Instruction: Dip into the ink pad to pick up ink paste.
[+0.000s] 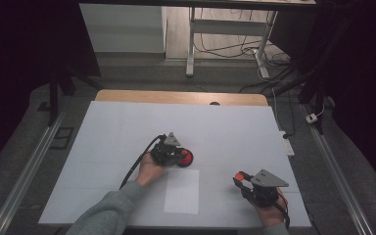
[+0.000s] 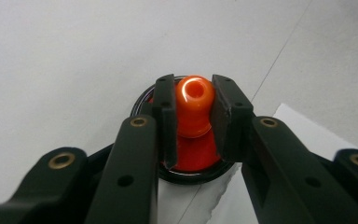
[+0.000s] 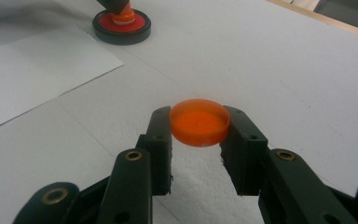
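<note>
The orange knob (image 2: 194, 105) stands on a red base (image 1: 185, 157) at the worktop (image 1: 127, 127) centre, pinched by the left claw (image 2: 193, 100). At four o'clock, the right claw (image 3: 199, 126) clamps an orange cap (image 3: 199, 122). Probably a capping step: next, align cap over knob.

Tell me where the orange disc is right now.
The orange disc sits clamped in the right gripper, on the table's right side, right of the white paper sheet.
</note>
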A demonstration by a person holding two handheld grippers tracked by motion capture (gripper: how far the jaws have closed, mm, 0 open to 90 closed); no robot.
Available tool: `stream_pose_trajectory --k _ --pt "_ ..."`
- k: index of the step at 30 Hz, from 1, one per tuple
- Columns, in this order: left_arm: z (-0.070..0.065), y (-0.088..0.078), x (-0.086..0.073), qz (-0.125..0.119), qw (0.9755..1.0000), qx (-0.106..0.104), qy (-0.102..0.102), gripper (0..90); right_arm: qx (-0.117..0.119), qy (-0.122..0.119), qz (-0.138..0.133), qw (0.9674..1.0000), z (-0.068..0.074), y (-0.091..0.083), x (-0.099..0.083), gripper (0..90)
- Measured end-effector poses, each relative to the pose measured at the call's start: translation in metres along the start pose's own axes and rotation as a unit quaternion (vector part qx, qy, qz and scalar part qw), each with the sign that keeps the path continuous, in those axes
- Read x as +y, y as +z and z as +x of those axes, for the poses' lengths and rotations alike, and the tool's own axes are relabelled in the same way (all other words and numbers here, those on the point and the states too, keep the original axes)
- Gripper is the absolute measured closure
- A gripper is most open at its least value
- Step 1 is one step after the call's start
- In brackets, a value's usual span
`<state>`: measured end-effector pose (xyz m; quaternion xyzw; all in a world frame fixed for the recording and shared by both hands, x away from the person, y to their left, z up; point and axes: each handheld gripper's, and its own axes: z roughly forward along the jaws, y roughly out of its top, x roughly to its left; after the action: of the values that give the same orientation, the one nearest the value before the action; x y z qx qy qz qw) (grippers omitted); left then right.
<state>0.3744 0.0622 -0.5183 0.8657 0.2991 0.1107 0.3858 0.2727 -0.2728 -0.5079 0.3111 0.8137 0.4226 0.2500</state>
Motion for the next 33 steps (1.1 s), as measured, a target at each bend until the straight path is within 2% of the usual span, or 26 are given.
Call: stream_pose_trajectory --k 8,13,17,26,30,31,33 --pt "-0.0061 0.0001 -0.002 -0.004 0.9996 0.02 0.017 72.6 0.001 0.0 -0.003 1.0 0.0011 -0.0008 0.0005 64.5" --pt "-0.0083 0.0004 -0.0032 -0.008 0.9994 0.027 0.021 72.7 0.0 0.001 -0.003 1.0 0.0012 -0.0015 0.0005 64.4" --pt "-0.0071 0.0006 -0.0069 -0.021 0.9994 0.024 0.014 72.7 0.0 0.001 -0.003 1.0 0.0014 -0.0017 0.0007 64.4" --pt "-0.0071 0.0006 -0.0071 -0.023 0.9993 0.024 0.019 72.5 0.0 0.001 -0.001 1.0 0.002 -0.0016 0.0006 64.4" --pt "-0.0087 0.0001 -0.0049 -0.019 0.9987 0.029 0.036 72.3 0.003 -0.001 -0.002 1.0 0.0019 -0.0003 0.0007 64.4" --pt "-0.0094 -0.0007 -0.0039 -0.022 0.9985 0.031 0.041 72.3 0.004 0.0 -0.004 1.0 0.0019 0.0001 0.0008 64.4" --pt "-0.0088 -0.0071 0.0002 -0.039 0.9984 0.023 0.034 72.3 0.005 0.001 -0.005 1.0 0.0016 0.0002 0.0008 64.5"
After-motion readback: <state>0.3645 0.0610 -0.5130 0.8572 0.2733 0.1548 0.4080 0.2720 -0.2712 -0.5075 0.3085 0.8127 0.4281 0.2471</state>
